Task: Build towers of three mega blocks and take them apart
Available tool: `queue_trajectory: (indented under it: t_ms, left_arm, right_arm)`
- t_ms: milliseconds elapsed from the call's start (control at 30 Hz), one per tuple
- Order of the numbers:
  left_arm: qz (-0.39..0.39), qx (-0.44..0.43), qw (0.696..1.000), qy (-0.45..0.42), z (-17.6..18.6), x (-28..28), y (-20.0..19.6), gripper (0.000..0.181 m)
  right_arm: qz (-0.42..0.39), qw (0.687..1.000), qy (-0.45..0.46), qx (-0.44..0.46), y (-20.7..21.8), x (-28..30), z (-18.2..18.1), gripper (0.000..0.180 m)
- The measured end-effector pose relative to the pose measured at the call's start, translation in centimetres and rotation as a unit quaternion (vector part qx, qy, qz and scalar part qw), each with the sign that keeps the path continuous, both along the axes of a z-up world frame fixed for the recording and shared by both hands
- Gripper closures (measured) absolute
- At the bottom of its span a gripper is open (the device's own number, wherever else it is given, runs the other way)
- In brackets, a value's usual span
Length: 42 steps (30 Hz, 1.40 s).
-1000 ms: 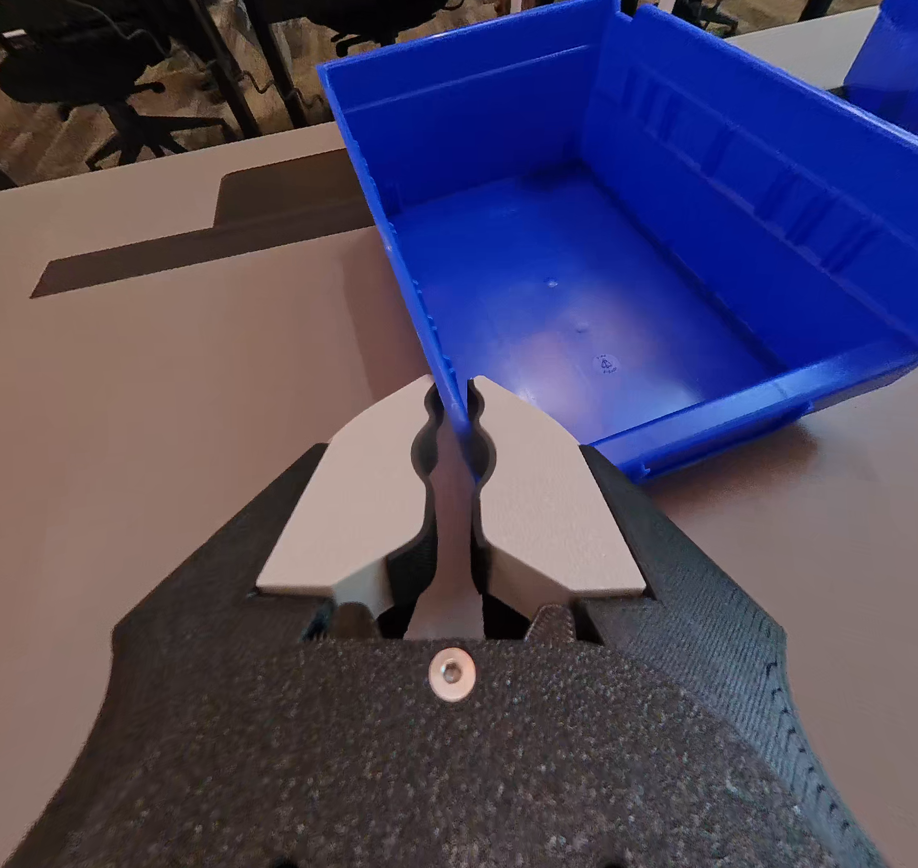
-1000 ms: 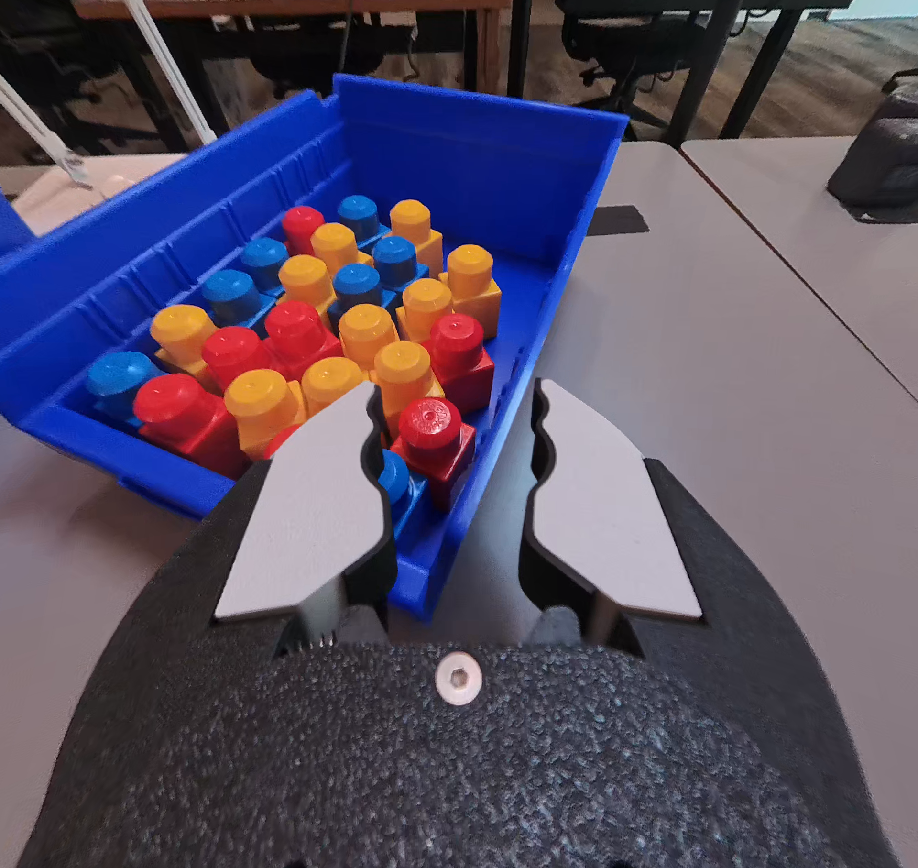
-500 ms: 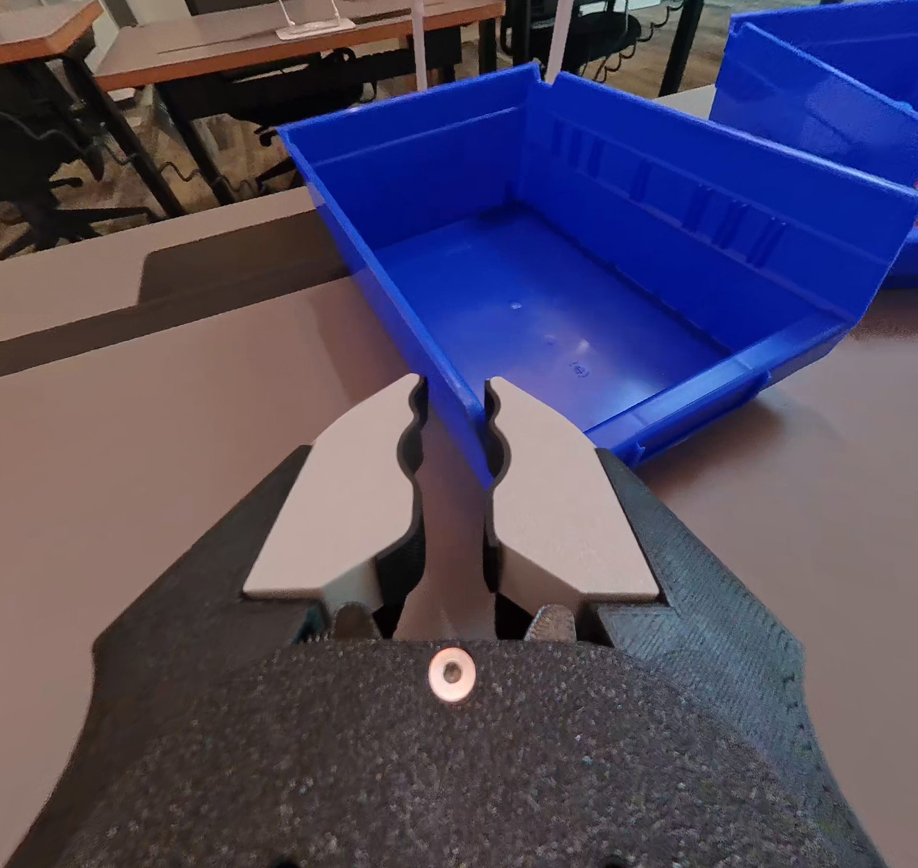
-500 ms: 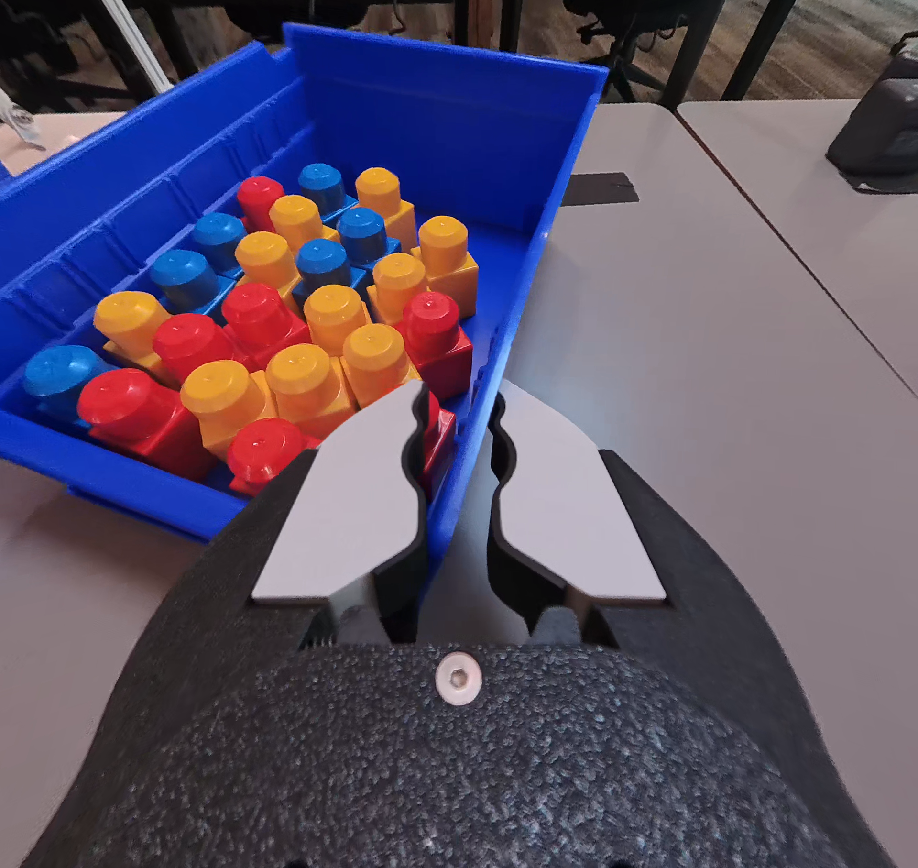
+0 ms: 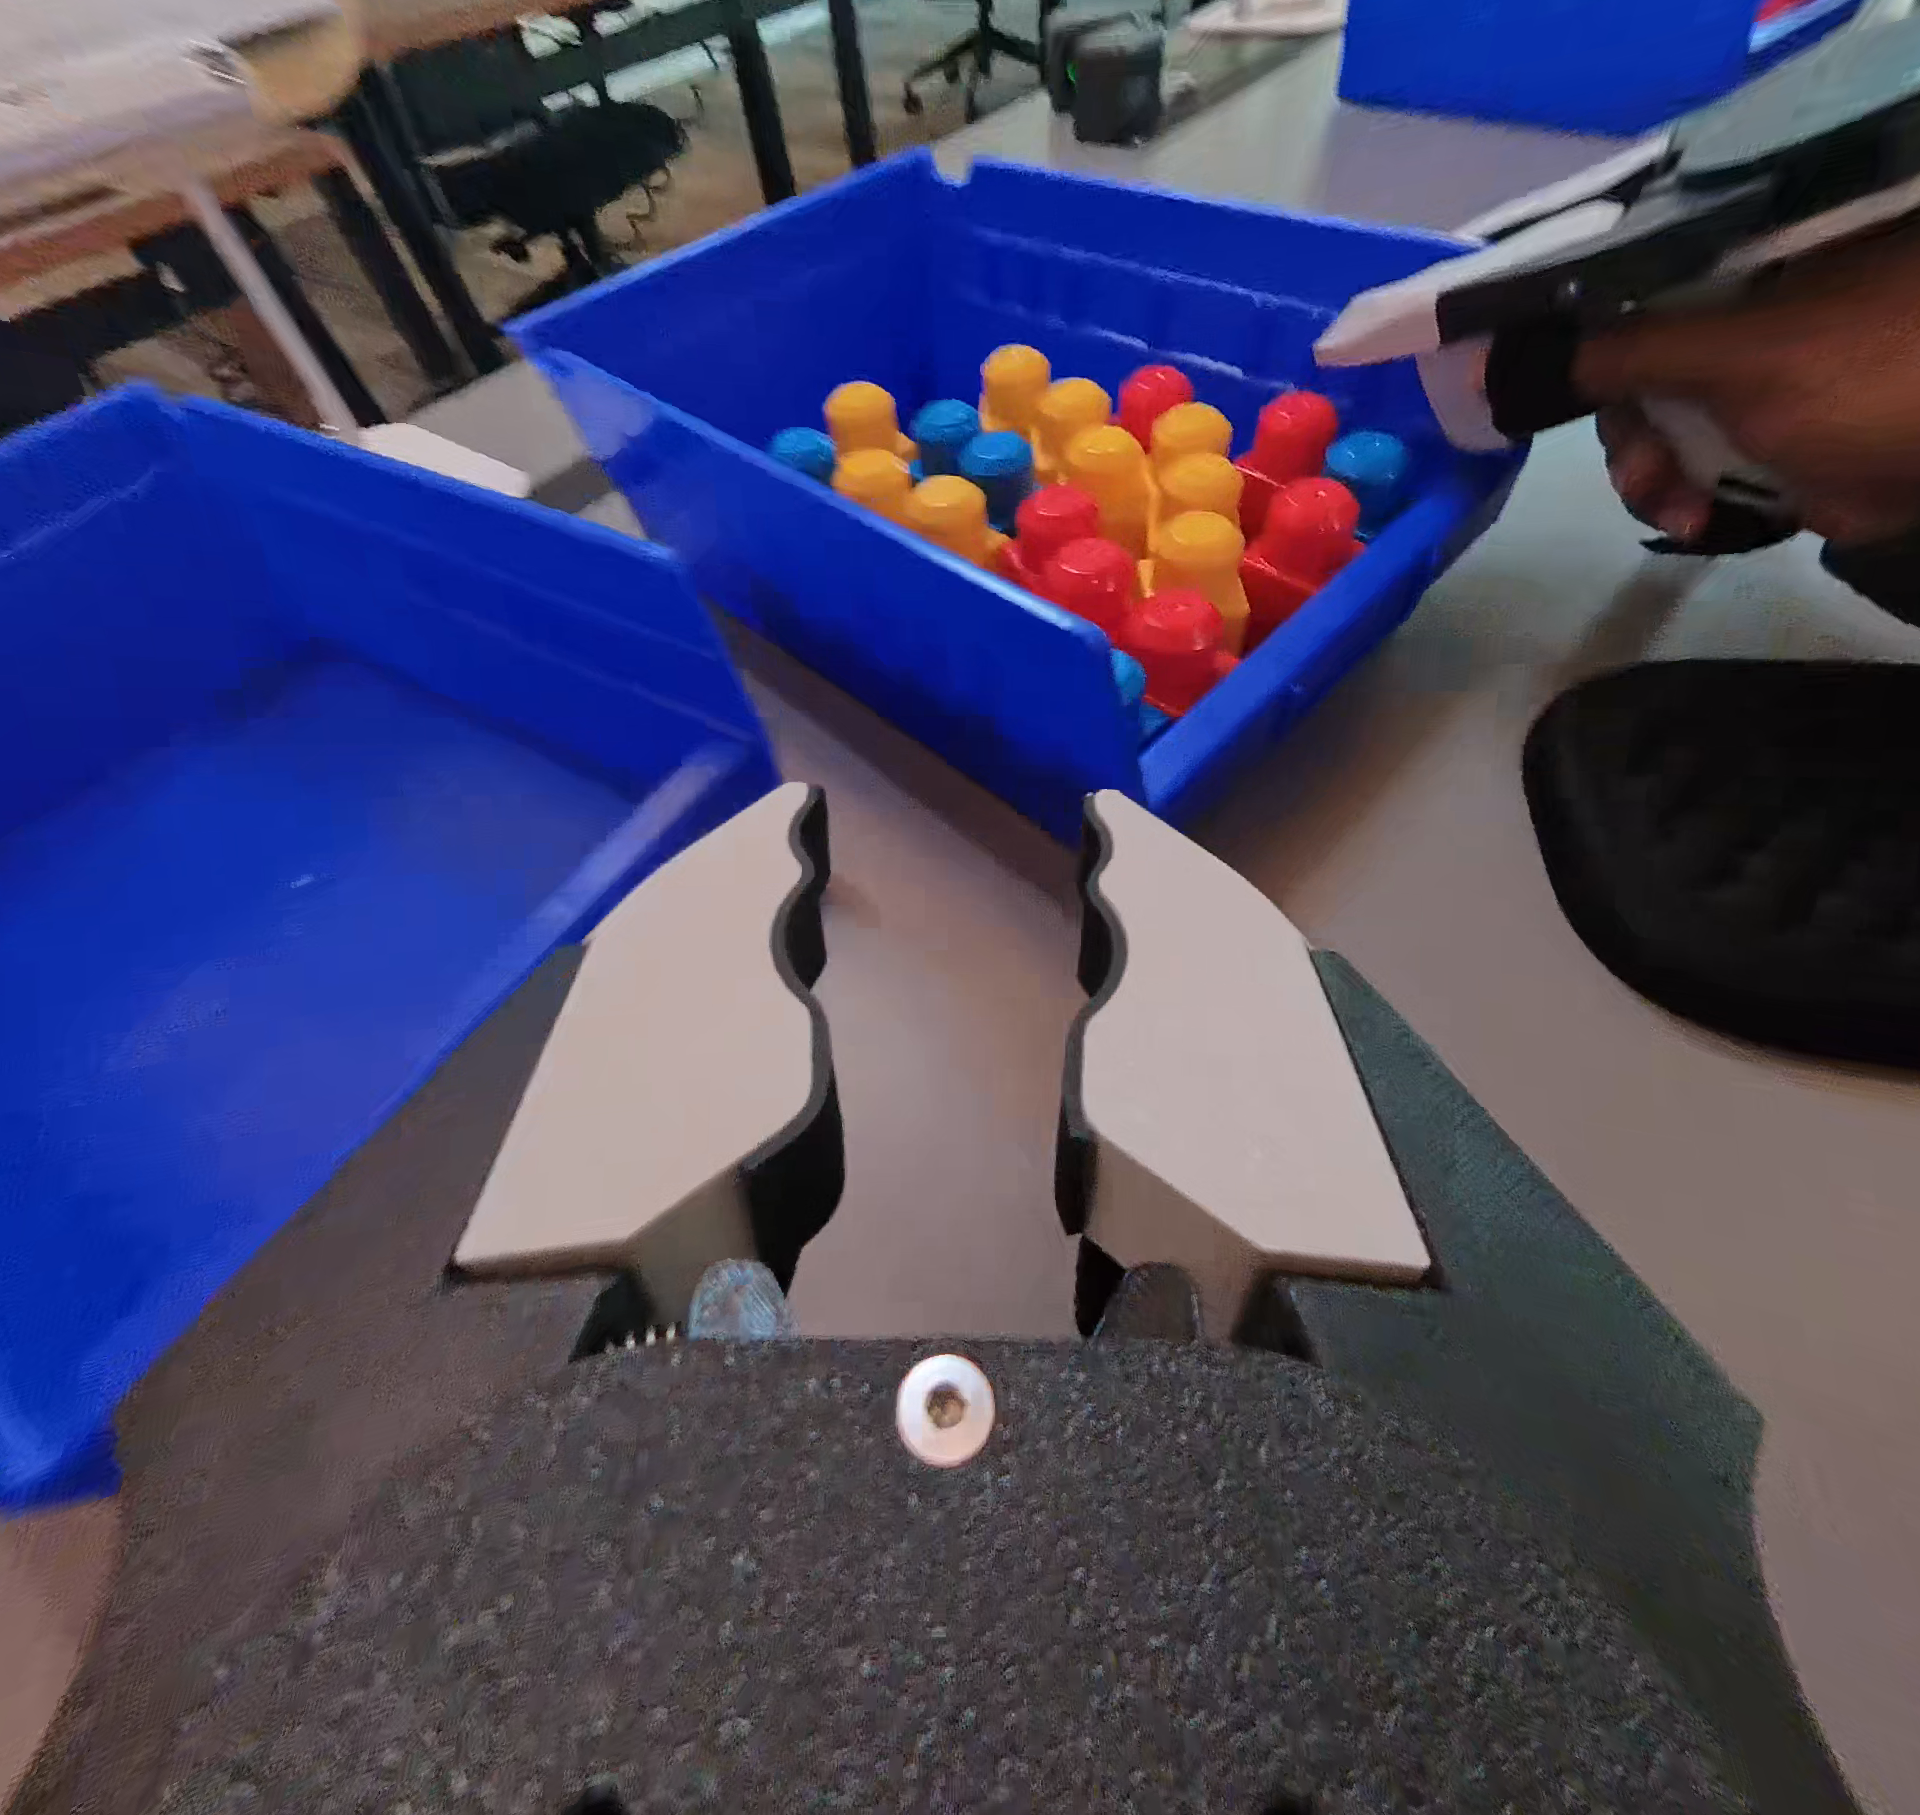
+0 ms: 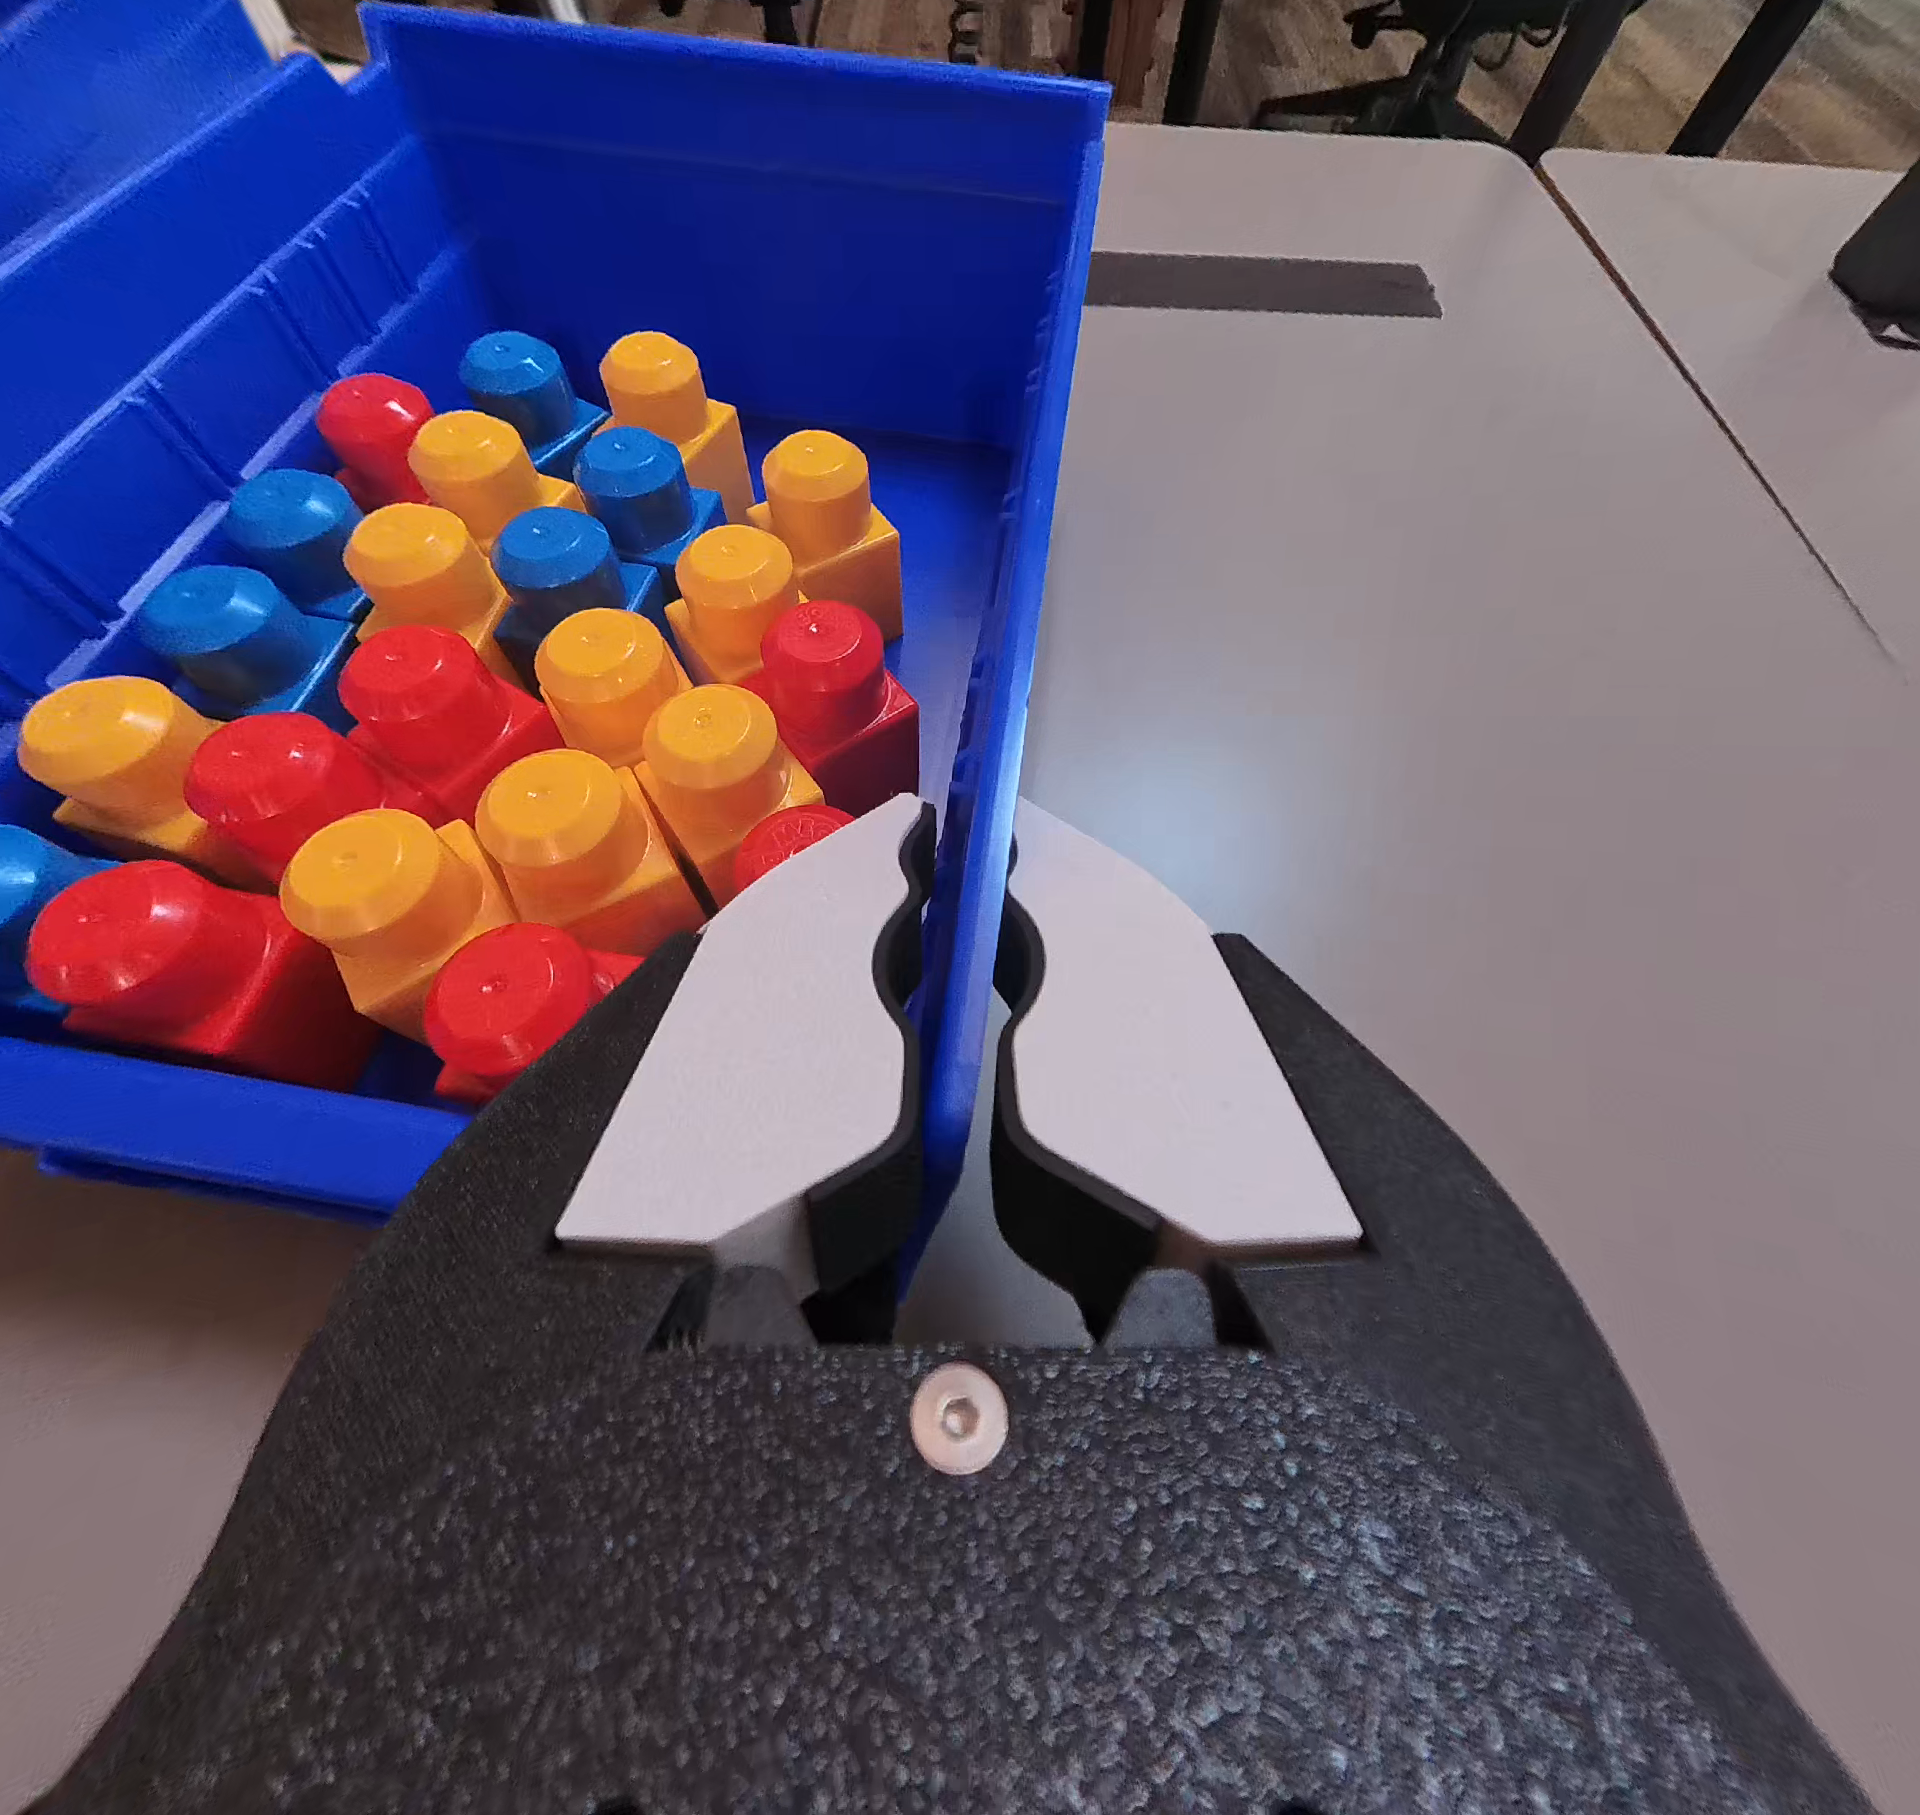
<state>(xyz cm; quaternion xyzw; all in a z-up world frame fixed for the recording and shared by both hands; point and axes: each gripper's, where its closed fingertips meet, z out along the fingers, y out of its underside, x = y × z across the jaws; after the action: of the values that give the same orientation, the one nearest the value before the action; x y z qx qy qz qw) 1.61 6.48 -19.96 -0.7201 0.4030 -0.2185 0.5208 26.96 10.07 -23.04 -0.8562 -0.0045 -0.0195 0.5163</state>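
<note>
A blue bin [image 6: 727, 238] holds several red, yellow and blue mega blocks [image 6: 603, 664], all standing studs up. My right gripper [image 6: 968, 830] is shut on the bin's right side wall, one finger inside and one outside. In the left wrist view the same bin [image 5: 883, 602] with its blocks [image 5: 1112, 498] lies ahead. The right gripper [image 5: 1392, 352] shows at its far right corner, held by a hand. My left gripper [image 5: 948, 830] is open and empty above the table, just in front of the gap between the two bins.
An empty blue bin [image 5: 260, 882] sits to the left of the full one. A black textured object [image 5: 1714, 861] lies on the table at right. A third blue bin [image 5: 1538, 9] stands far back. A dark tape strip [image 6: 1257, 285] marks the table. The tips of one gripper are about 25 cm away from the tips of the other. The black textured object [image 5: 1714, 861] is about equally far from each gripper, around 20 cm.
My left gripper let go of the empty bin's wall, opened, and swung right toward the full bin. My right gripper closed on the full bin's side wall.
</note>
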Motion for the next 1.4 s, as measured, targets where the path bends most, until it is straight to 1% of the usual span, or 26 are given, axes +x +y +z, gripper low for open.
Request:
queue_trajectory:
  t_ms: [100,133,167,200,233,267,333,467,567,633,733,833,900,1000,1100,1200,1300,1400]
  left_arm:
    - [-0.022,-0.05,0.998,-0.01,-2.0,3.9,-1.0,0.124]
    - [-0.023,-0.063,0.998,0.003,-3.0,4.8,-1.1,0.121]
    - [-0.019,-0.056,0.998,0.025,-4.0,5.5,-1.0,0.122]
    - [-0.004,-0.032,0.998,0.05,-4.6,5.8,-0.4,0.132]
    - [0.01,-0.008,0.998,0.064,-4.6,5.8,0.1,0.134]
    - [0.016,-0.008,0.997,0.074,-4.5,5.8,0.4,0.138]
    - [0.022,0.0,0.997,0.069,-3.8,5.6,0.6,0.151]
    - [0.019,0.035,0.996,0.084,-2.9,5.5,-0.1,0.153]
    - [0.025,0.07,0.995,0.073,0.1,4.9,-0.4,0.154]
    - [0.039,0.089,0.993,0.066,2.4,3.7,-0.4,0.155]
    - [0.08,0.108,0.989,0.056,6.2,0.3,0.2,0.157]
    - [0.138,0.125,0.982,0.044,10.0,-4.8,0.7,0.16]
    - [0.179,0.135,0.974,0.042,12.0,-8.5,0.8,0.161]
    - [0.244,0.147,0.958,0.039,14.1,-14.4,0.5,0.162]
    - [0.31,0.151,0.938,0.036,14.8,-20.4,0.0,0.164]
    - [0.373,0.148,0.916,0.032,14.4,-26.1,-0.9,0.167]
    - [0.423,0.132,0.896,0.028,12.9,-31.2,-1.8,0.169]
    - [0.46,0.106,0.881,0.031,10.5,-35.1,-2.1,0.172]
  right_arm:
    - [0.008,1.0,-0.005,0.002,-1.5,-0.9,0.0,0.171]
    - [0.011,1.0,-0.005,0.003,-1.9,-1.1,0.1,0.171]
    - [0.014,1.0,-0.006,0.004,-2.2,-1.3,0.1,0.171]
    - [0.017,1.0,-0.008,0.004,-2.5,-1.6,0.1,0.172]
    - [0.019,1.0,-0.013,0.007,-2.7,-1.7,0.1,0.172]
    - [0.017,1.0,-0.019,0.01,-2.9,-1.7,0.2,0.171]
    - [0.015,0.999,-0.024,0.022,-3.4,-1.6,0.6,0.171]
    - [0.002,0.996,-0.057,0.062,-4.3,-1.6,2.9,0.173]
    - [-0.001,0.995,-0.051,0.091,-4.9,-2.1,5.1,0.173]
    - [0.009,0.993,-0.052,0.107,-5.0,-3.1,7.3,0.172]
    - [0.046,0.989,-0.056,0.131,-4.2,-6.3,11.1,0.168]
    - [0.098,0.982,-0.047,0.155,-2.7,-11.1,14.4,0.165]
    - [0.134,0.976,-0.037,0.168,-1.4,-14.9,16.1,0.164]
    - [0.188,0.967,-0.01,0.175,0.6,-20.9,17.7,0.164]
    - [0.238,0.956,0.005,0.171,1.9,-27.3,18.3,0.164]
    - [0.282,0.945,0.018,0.162,2.8,-33.6,17.7,0.163]
    - [0.323,0.936,0.032,0.139,2.8,-39.3,15.8,0.161]
    - [0.35,0.929,0.038,0.111,2.8,-43.8,13.1,0.16]
